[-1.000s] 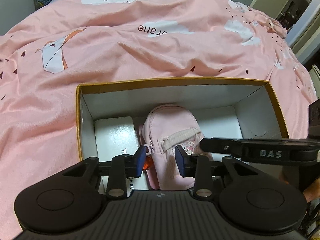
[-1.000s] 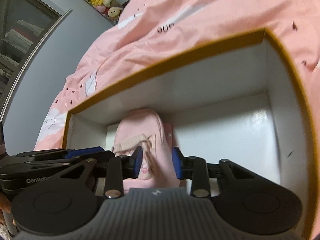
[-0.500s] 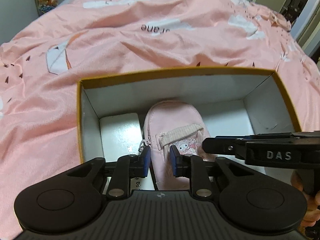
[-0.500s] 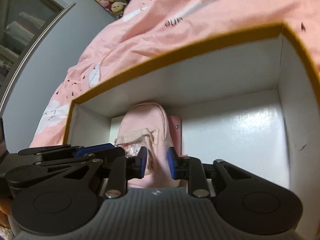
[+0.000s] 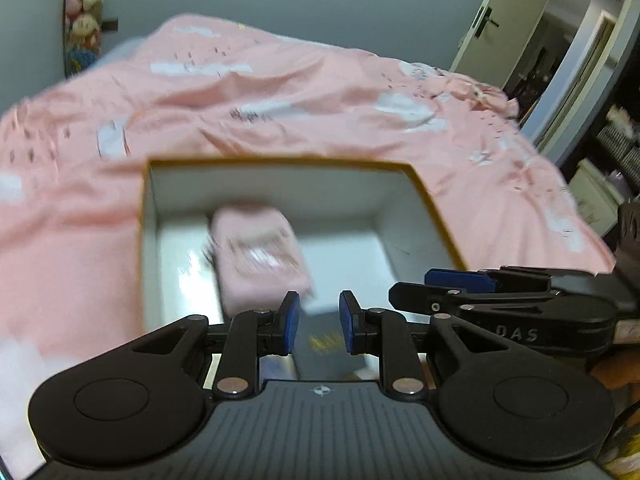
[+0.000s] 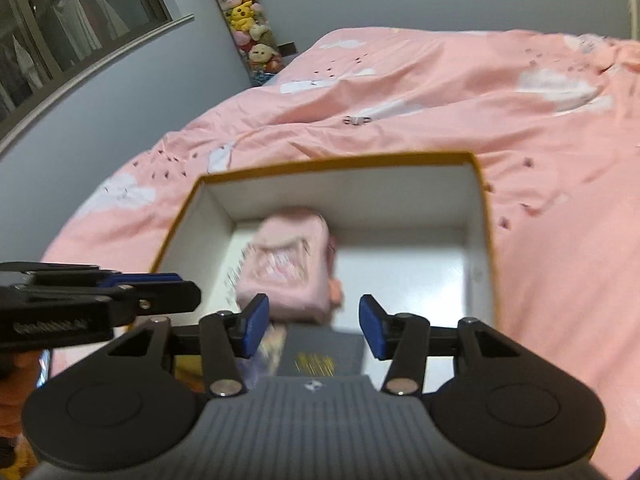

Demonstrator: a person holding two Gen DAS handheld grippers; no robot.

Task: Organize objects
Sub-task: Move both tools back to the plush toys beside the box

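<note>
A small pink pouch (image 5: pixel 260 256) lies in an open white box with a mustard rim (image 5: pixel 280 162) on the pink bed. It also shows, blurred, in the right wrist view (image 6: pixel 288 268), inside the same box (image 6: pixel 340 162). A dark booklet with gold print (image 5: pixel 324 344) lies at the box's near end, also in the right wrist view (image 6: pixel 316 354). My left gripper (image 5: pixel 316 322) is open and empty, raised above the near end. My right gripper (image 6: pixel 314 326) is open wide and empty, beside the left one.
A pink duvet (image 5: pixel 280 104) covers the bed around the box. A column of plush toys (image 6: pixel 248 20) stands by the grey wall. A door (image 5: pixel 484 20) and shelves are at the right of the left wrist view.
Both grippers have pulled up and back out of the box and opened, the right one wide. The pouch stays in the box. The dark booklet has come into view.
</note>
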